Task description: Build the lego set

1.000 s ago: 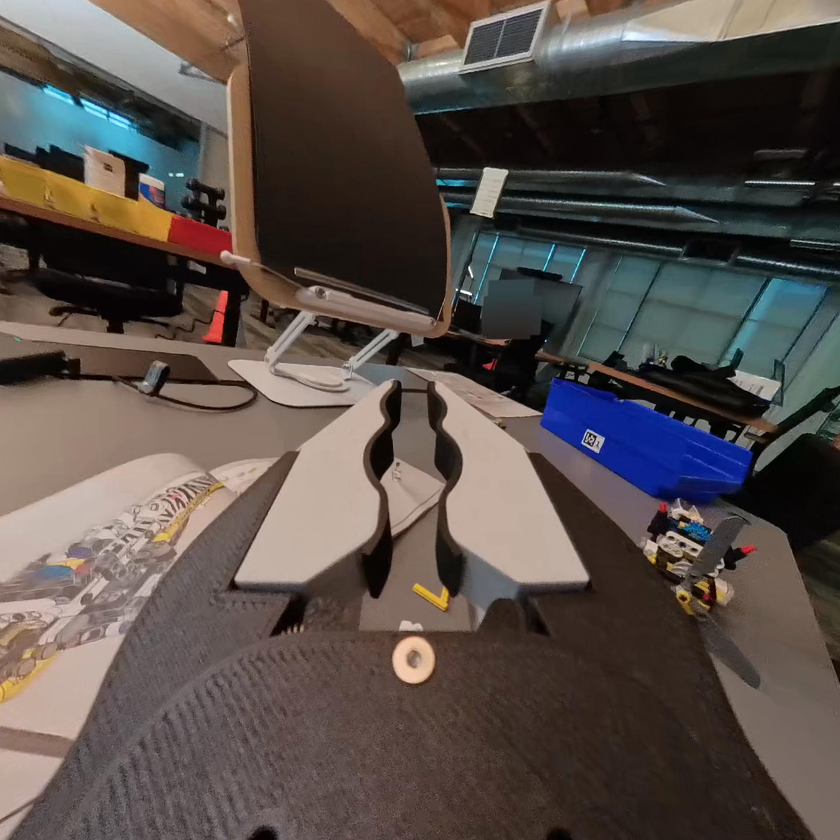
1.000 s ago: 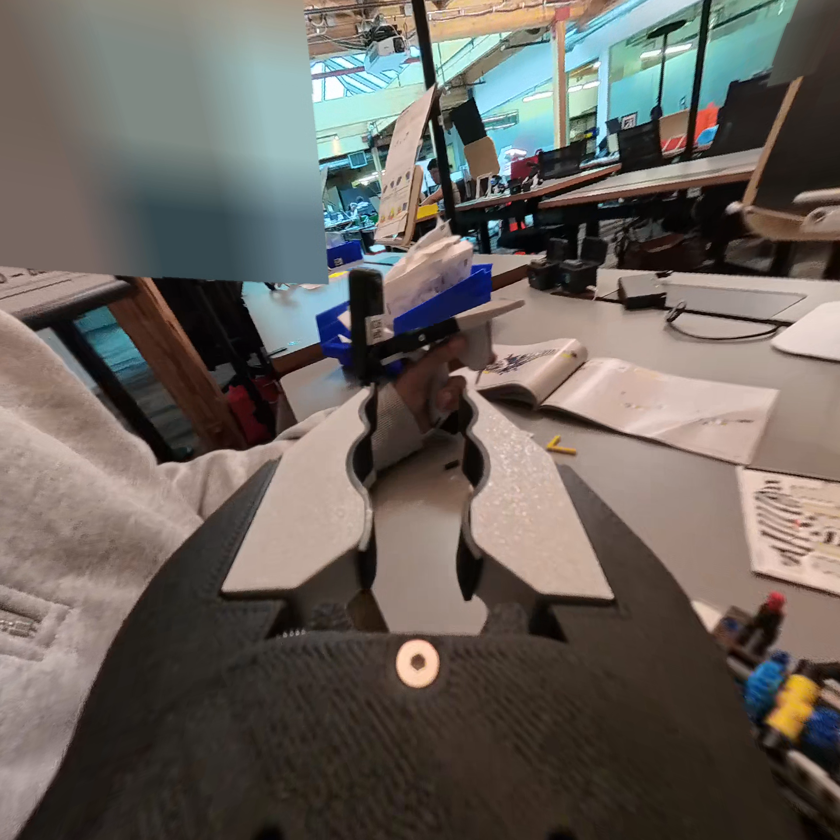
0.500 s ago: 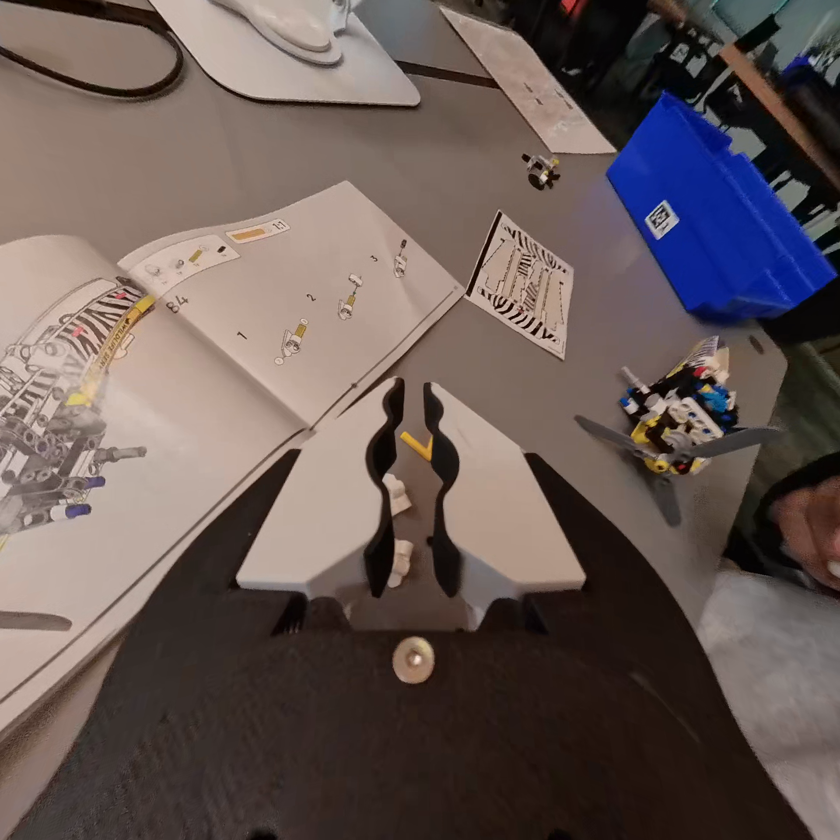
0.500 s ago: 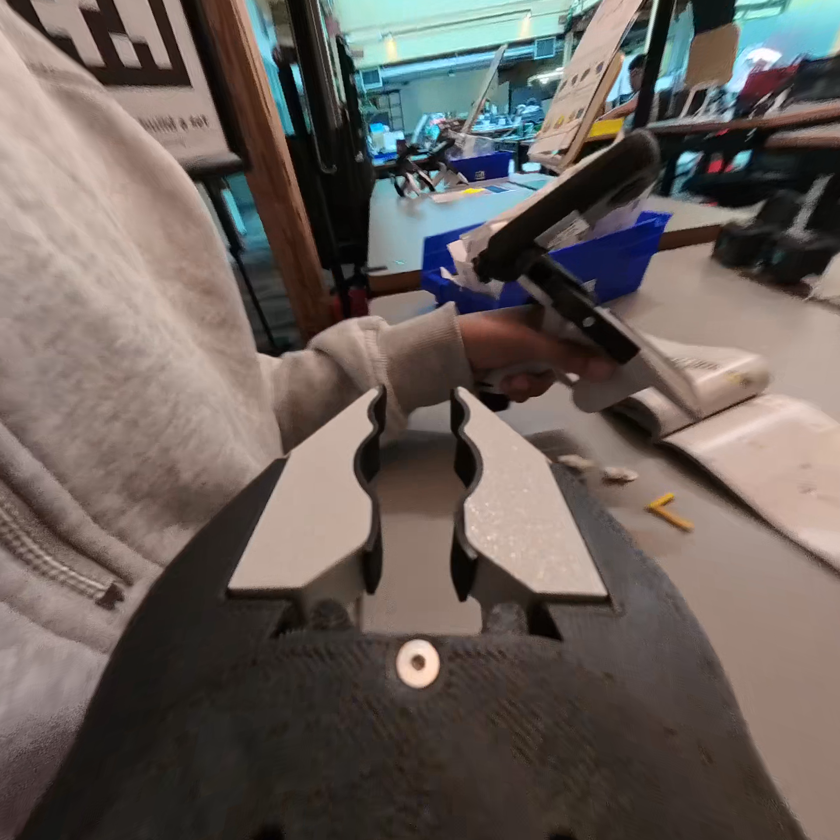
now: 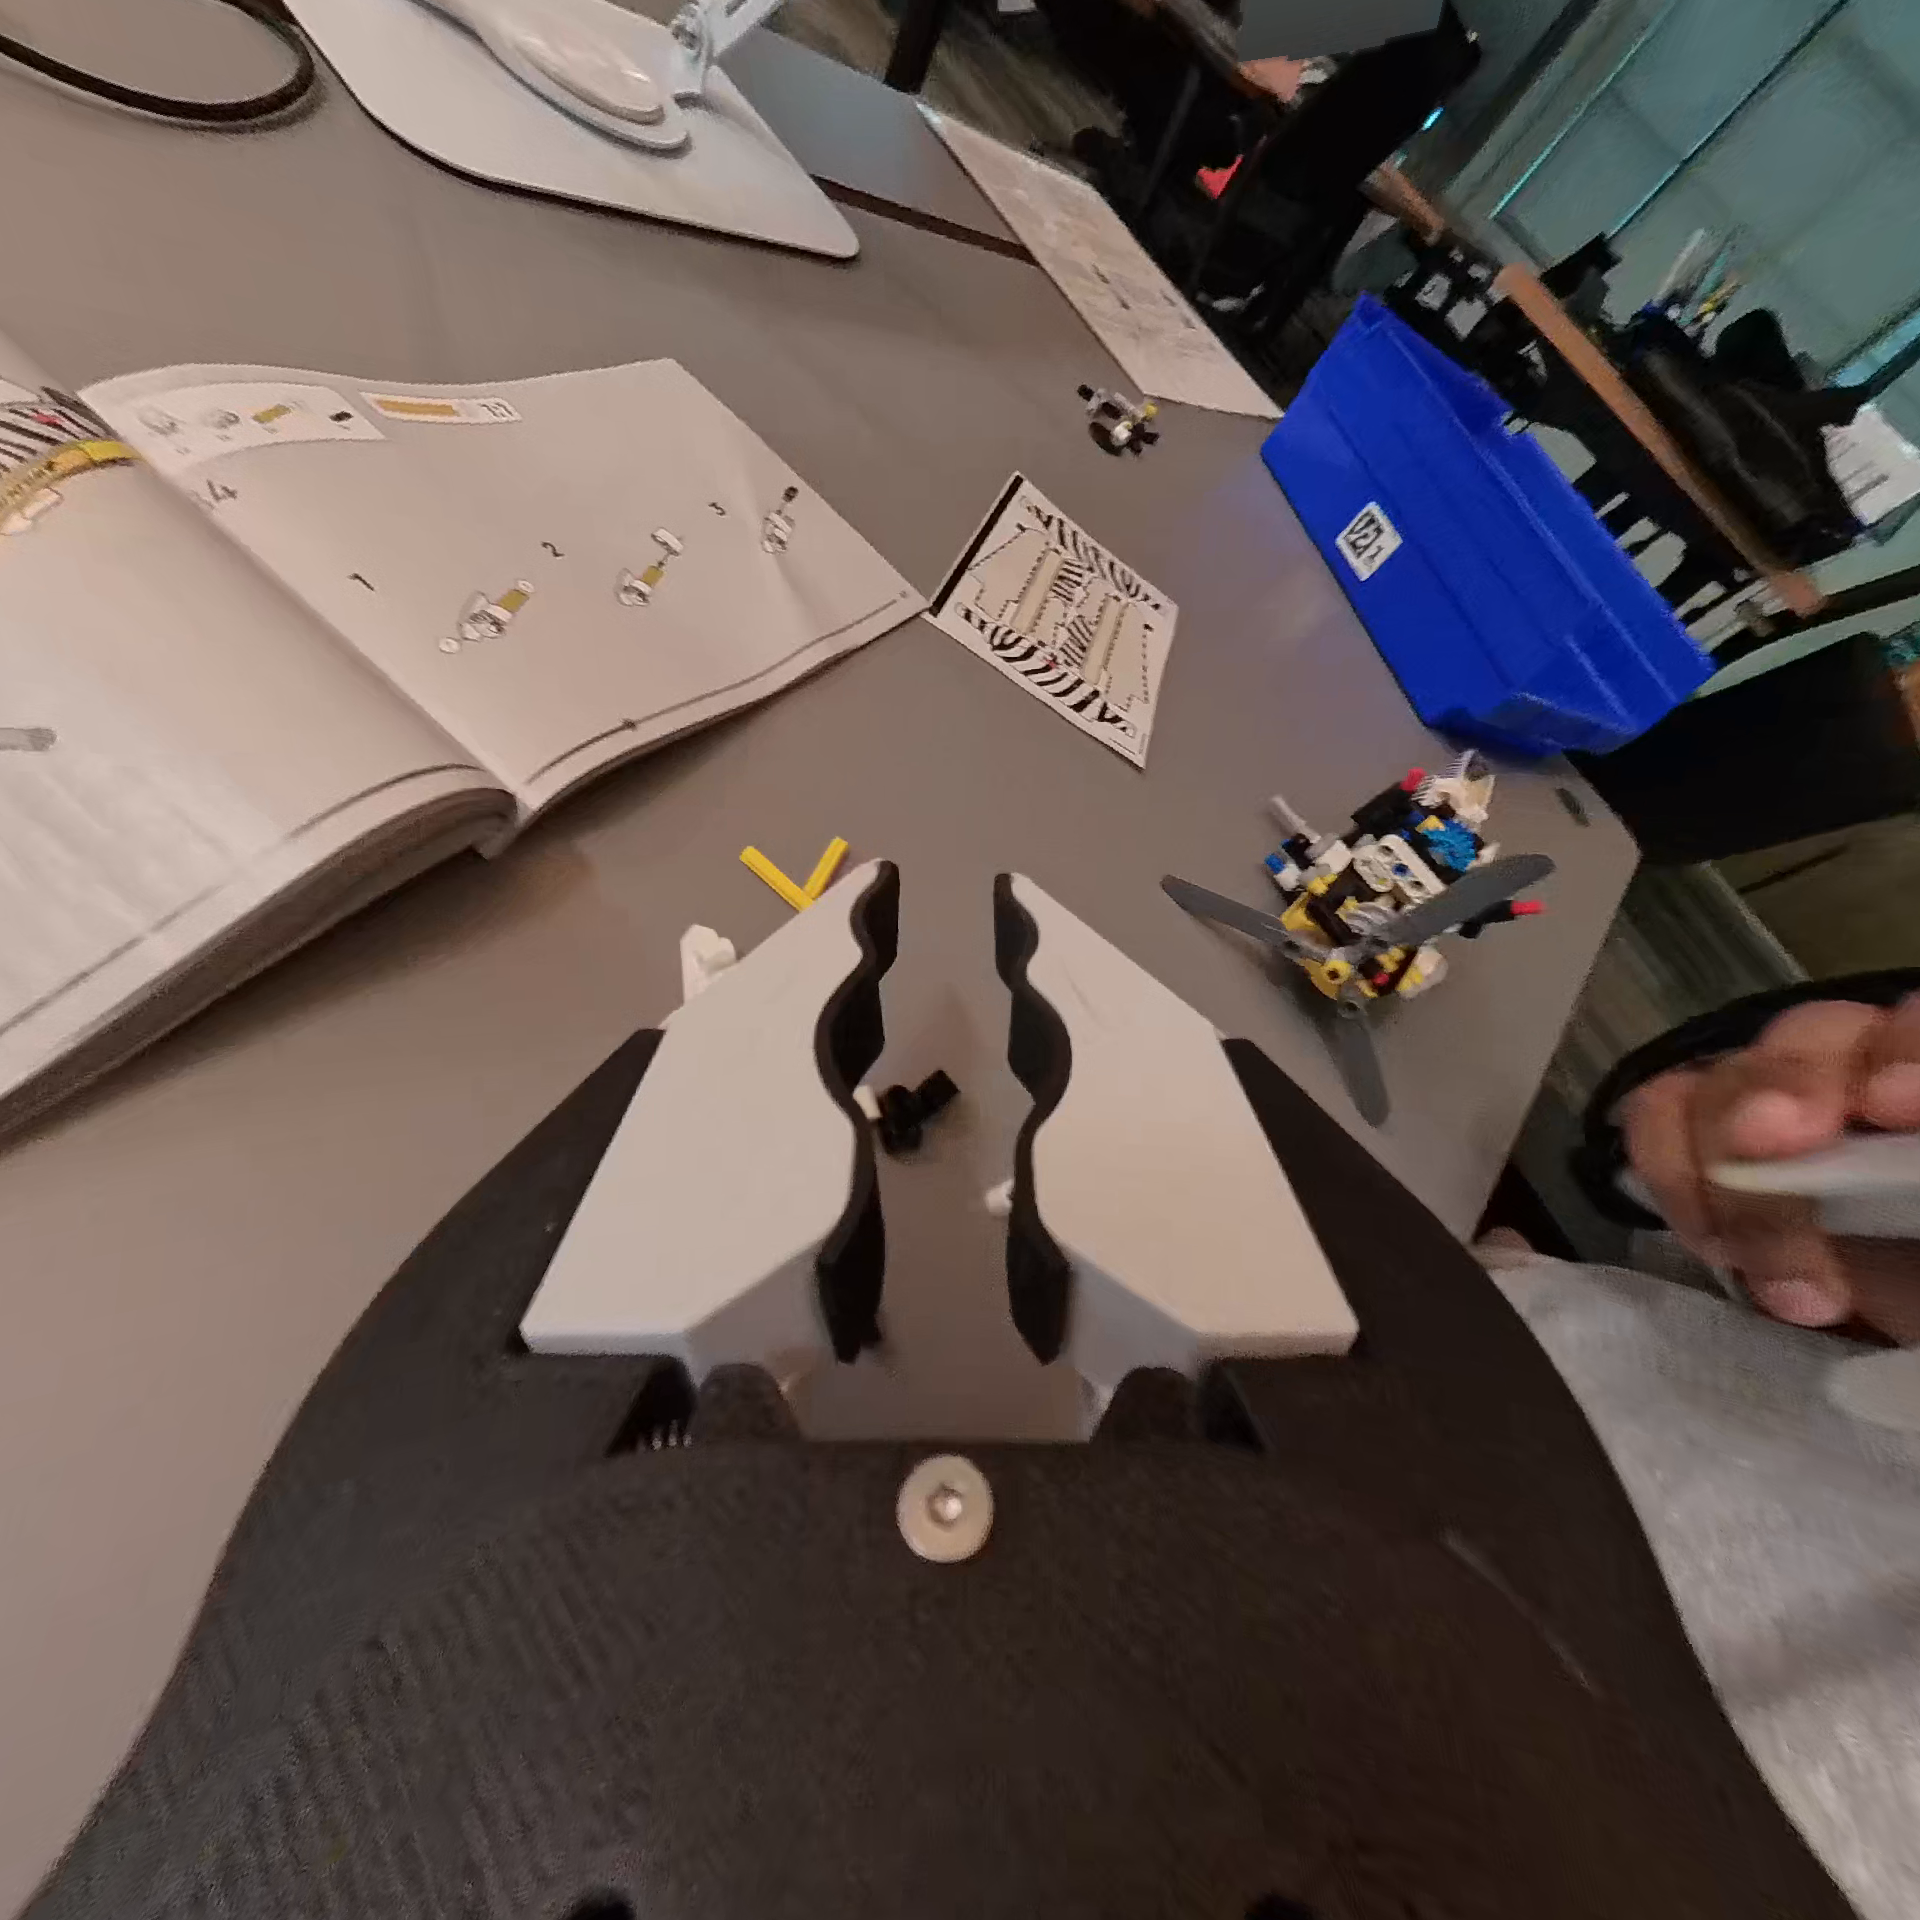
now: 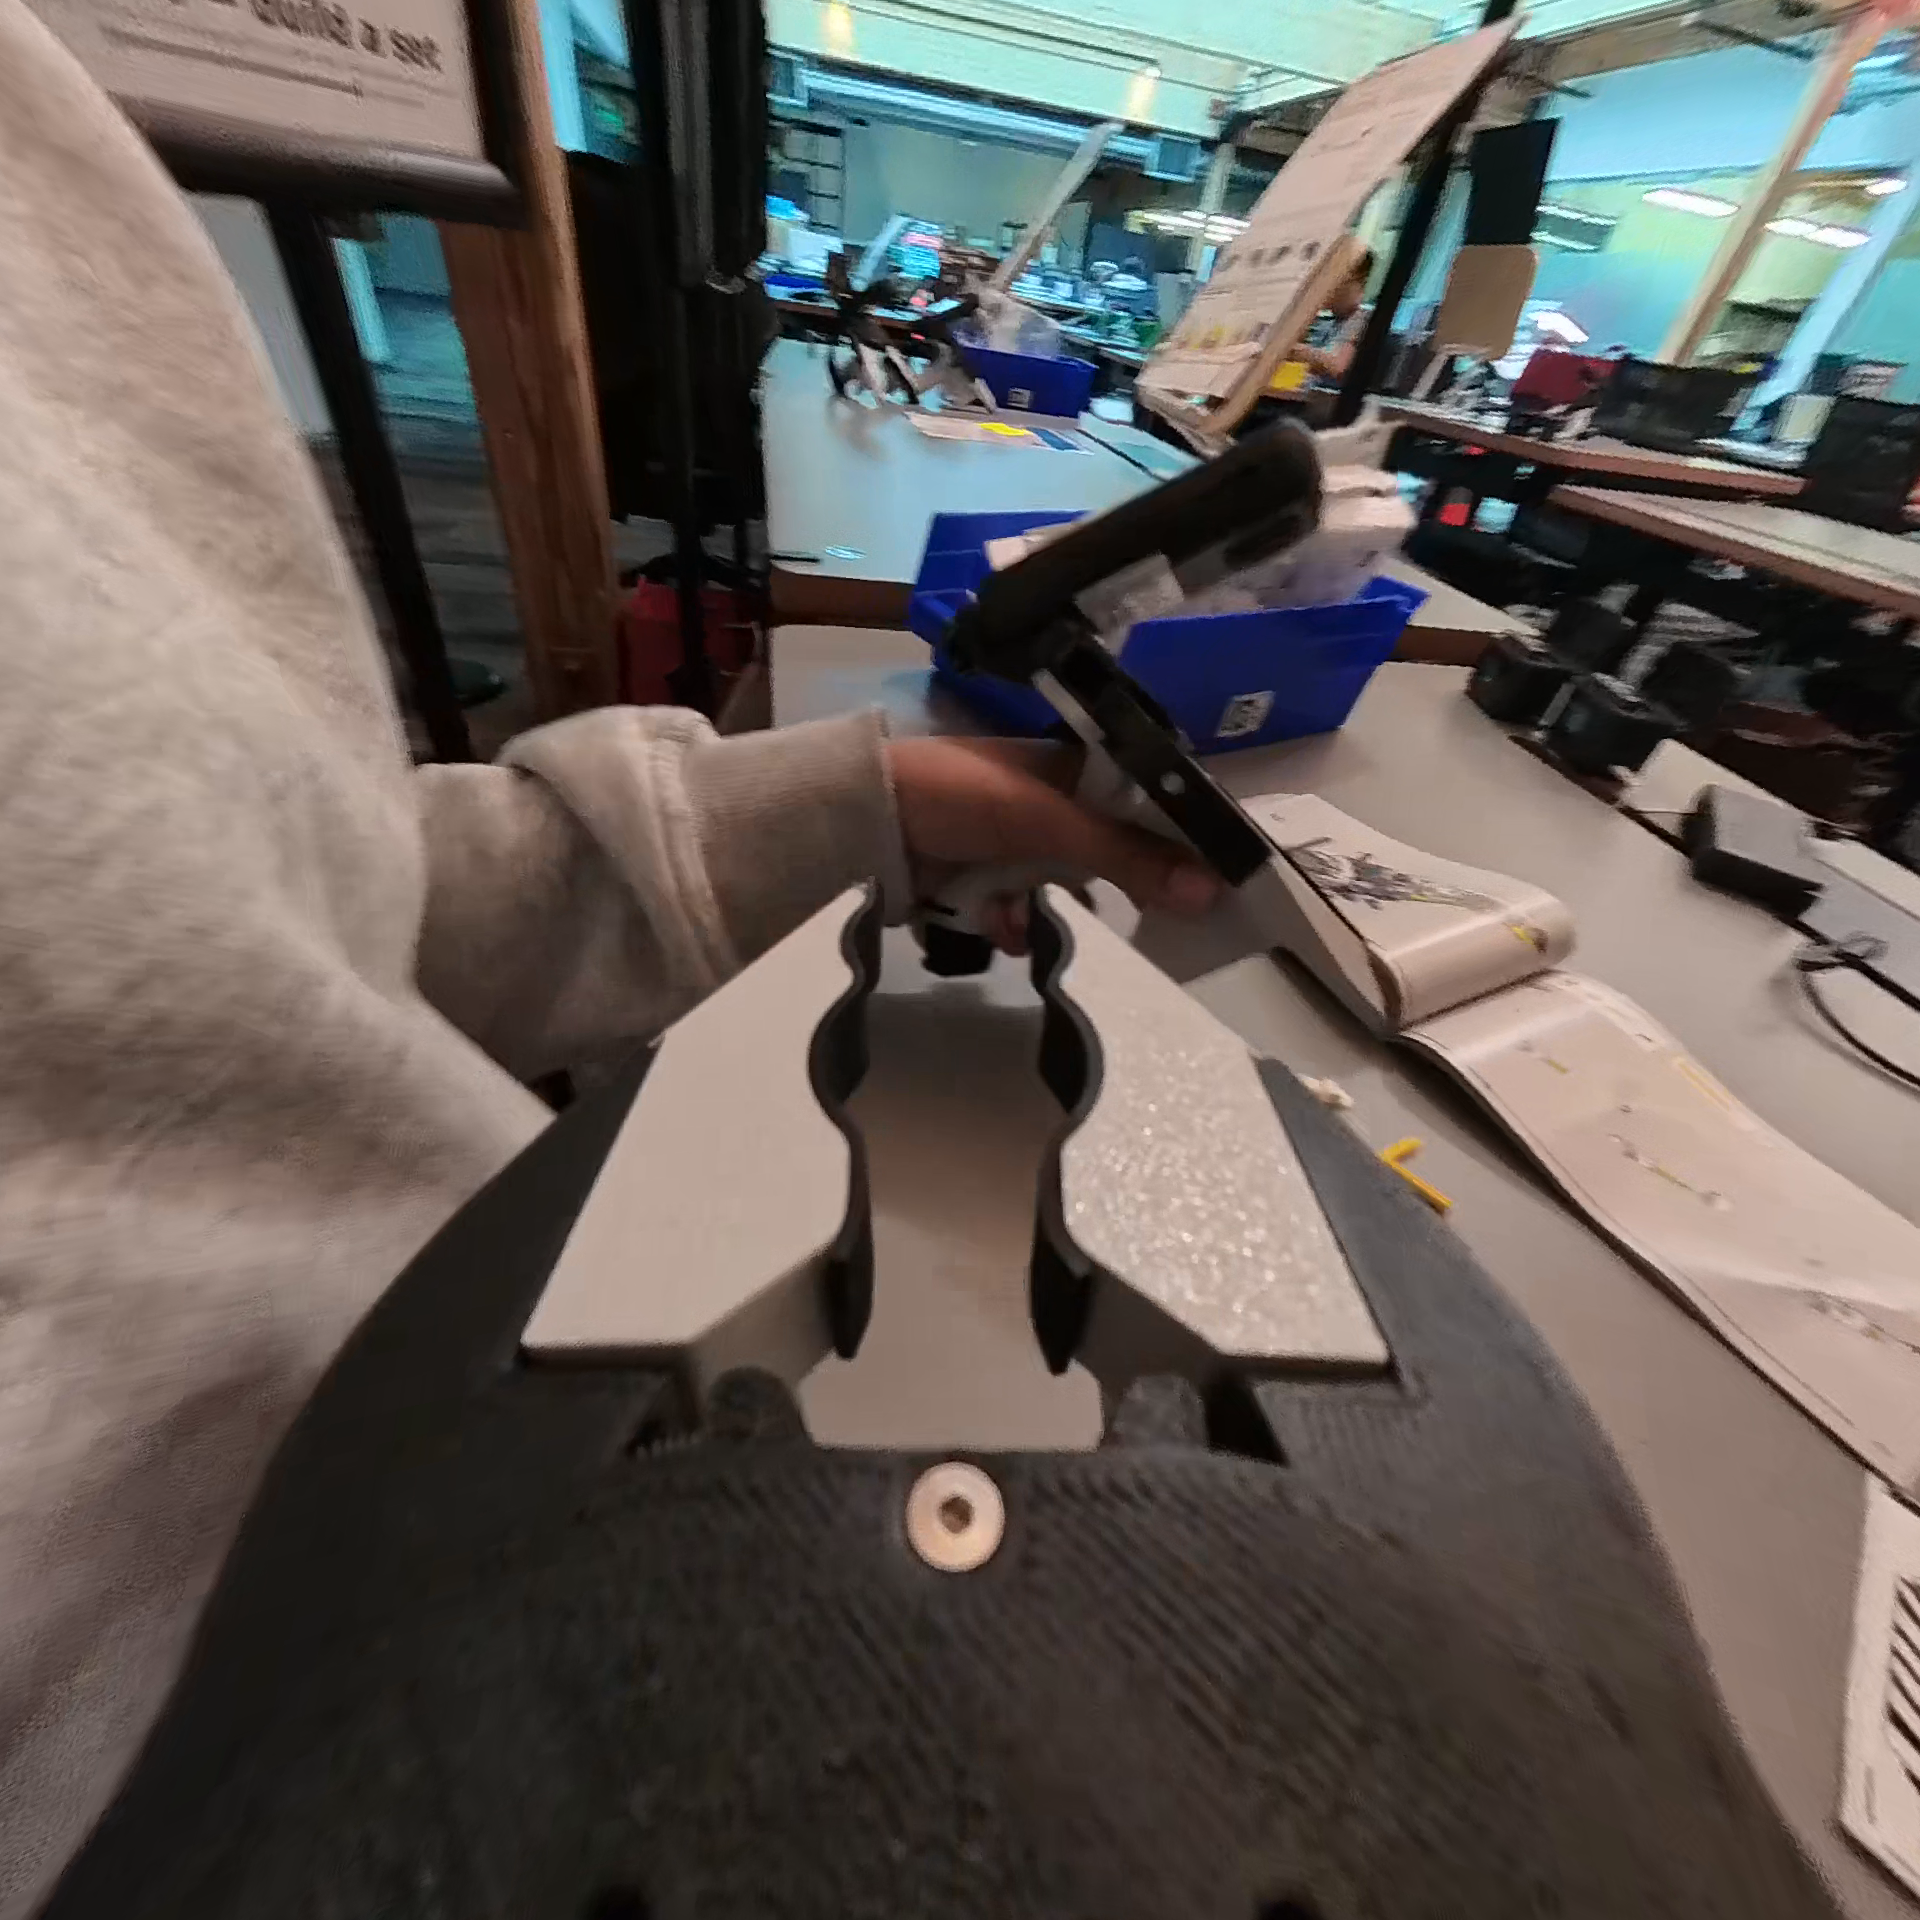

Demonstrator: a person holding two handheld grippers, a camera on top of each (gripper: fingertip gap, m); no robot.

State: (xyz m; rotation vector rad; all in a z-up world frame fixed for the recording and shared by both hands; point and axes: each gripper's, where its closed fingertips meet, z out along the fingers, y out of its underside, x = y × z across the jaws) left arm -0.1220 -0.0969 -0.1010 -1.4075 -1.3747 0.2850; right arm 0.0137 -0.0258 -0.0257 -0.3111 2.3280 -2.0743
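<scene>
In the left wrist view my left gripper (image 5: 943, 883) is open and empty, tilted down low over the grey table (image 5: 312, 1195). A small black lego pin (image 5: 914, 1107) lies on the table between its fingers, with a white bit (image 5: 997, 1195) beside it. Two yellow rods (image 5: 795, 873) and a white piece (image 5: 707, 951) lie just left of the tips. The part-built lego model (image 5: 1371, 894) with grey propeller blades stands to the right. My right gripper (image 6: 956, 914) is open and empty, aimed at the hand (image 6: 1039, 821) that holds the left gripper.
An open instruction booklet (image 5: 416, 582) lies left, a striped sticker sheet (image 5: 1060, 613) and a small lego assembly (image 5: 1117, 421) ahead. A blue bin (image 5: 1475, 582) stands at the right rear, another blue bin (image 6: 1247, 665) in the right wrist view. A white stand base (image 5: 623, 125) is at the back. The tips of one gripper are about 15 cm away from the tips of the other. The white piece (image 5: 707, 951) lies some 6 cm from my left tips, 20 cm from my right tips. Both grippers' tips are roughly 20 cm from the part-built lego model (image 5: 1371, 894).
My left gripper tipped down from looking across the room, then moved back and right over the black pin, and its jaws widened a little. My right gripper swung left towards the left hand.
</scene>
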